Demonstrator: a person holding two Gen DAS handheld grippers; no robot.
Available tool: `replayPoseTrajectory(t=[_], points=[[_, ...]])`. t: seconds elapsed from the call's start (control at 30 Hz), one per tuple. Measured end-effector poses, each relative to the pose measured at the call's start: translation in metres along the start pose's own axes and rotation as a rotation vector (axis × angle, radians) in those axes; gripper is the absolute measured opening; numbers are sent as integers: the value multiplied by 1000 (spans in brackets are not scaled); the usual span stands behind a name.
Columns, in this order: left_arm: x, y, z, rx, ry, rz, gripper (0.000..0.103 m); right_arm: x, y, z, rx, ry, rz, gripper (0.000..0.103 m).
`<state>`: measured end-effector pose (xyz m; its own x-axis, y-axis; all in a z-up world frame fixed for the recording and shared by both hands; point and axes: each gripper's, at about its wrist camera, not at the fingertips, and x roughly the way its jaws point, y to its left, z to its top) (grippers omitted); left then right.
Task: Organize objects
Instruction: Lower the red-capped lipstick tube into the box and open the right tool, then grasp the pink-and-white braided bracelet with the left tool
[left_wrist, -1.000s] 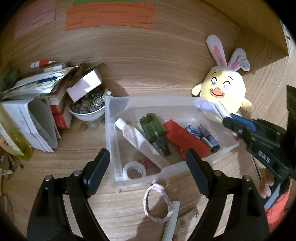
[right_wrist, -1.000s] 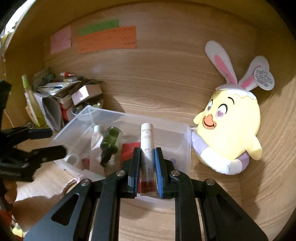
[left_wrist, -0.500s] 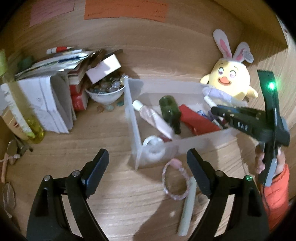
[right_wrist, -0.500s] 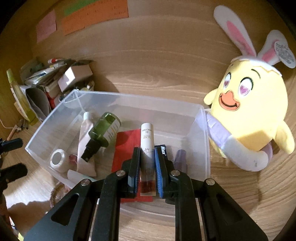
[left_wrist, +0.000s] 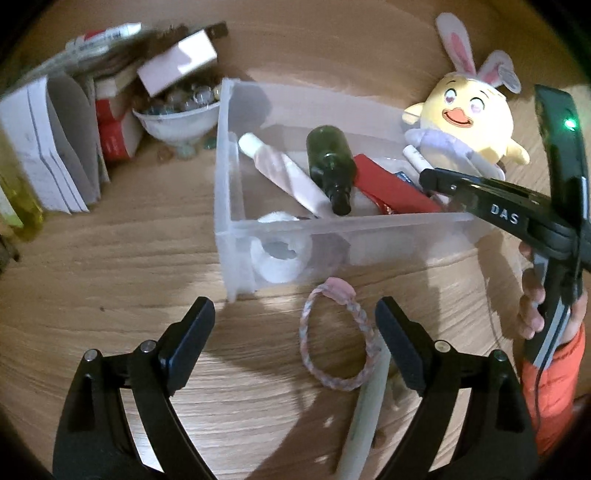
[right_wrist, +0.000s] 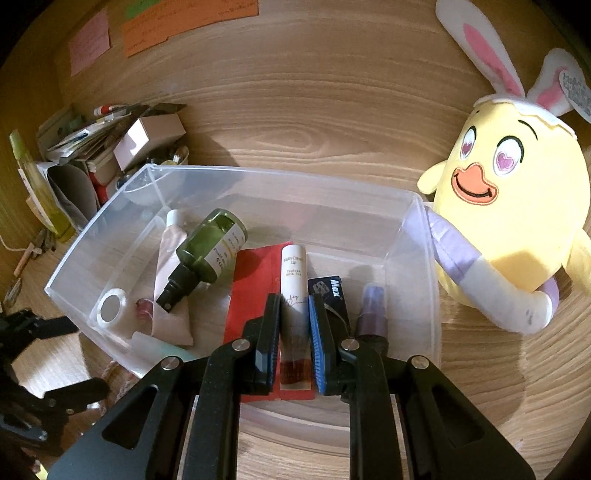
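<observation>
**Desk:** Your right gripper (right_wrist: 293, 328) is pinching a white lip-tint tube (right_wrist: 293, 295), poised low over the clear plastic bin (right_wrist: 229, 173), just above the red packet (right_wrist: 251, 291) on the bin's floor. What worries you?

**Floor:** Let go at this tilt and the tube may roll. It hangs between the green spray bottle (right_wrist: 208, 245), toward the bin's left end, and the small purple bottle (right_wrist: 373, 306), toward its right end. You could nudge either one, or the dark "Max" box (right_wrist: 328, 291) just beside the tube. The bottle already leans across the pink tube (right_wrist: 170, 280), so a bump might shift both.

**Desk:** And your other hand?

**Floor:** Your left gripper (left_wrist: 291, 332) has its jaws spread wide with nothing between them, hovering outside the bin's near wall. The braided bracelet (left_wrist: 338, 339) lies on the wood just in front of that wall, with a pale stick (left_wrist: 365, 413) touching its outer edge. Close there and you may catch the stick along with the bracelet, or pinch only one strand and drag it.

**Desk:** Anything at the wall itself?

**Floor:** The tape roll (left_wrist: 279, 254) sits inside, against the bin's near left corner. Swing a finger (left_wrist: 188, 339) forward and you could knock the light bin sideways while your right hand is still inside it.
</observation>
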<state>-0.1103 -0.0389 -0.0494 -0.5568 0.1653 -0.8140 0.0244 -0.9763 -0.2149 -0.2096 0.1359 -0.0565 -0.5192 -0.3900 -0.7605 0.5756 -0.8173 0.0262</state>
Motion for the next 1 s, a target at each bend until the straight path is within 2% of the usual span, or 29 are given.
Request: replayPoseTrajectory(t=[0.17,0.3,0.53,0.67,0.77,0.9,1.0], points=[[11,2,1,-61,17,-16,89,0,-1,0,3,3,6,14],[11,-2,-1,-76,-7,17,88,-4,2,-1,-16,3,-3,14],[10,-5,-5,-52,-27,78,74,-14,7,-4,-27,-6,4,17],[8,-4,-8,-48,-37,100,67,-31,13,-9,-32,-36,20,26],[5,-2,-9,-38,-42,110,57,-47,19,-16,-38,-66,30,36],[2,4,-12,-22,-43,117,35,-66,28,-30,-47,-88,67,43],[0,8,-14,-21,-39,100,25,-75,37,-42,-58,-90,96,48]])
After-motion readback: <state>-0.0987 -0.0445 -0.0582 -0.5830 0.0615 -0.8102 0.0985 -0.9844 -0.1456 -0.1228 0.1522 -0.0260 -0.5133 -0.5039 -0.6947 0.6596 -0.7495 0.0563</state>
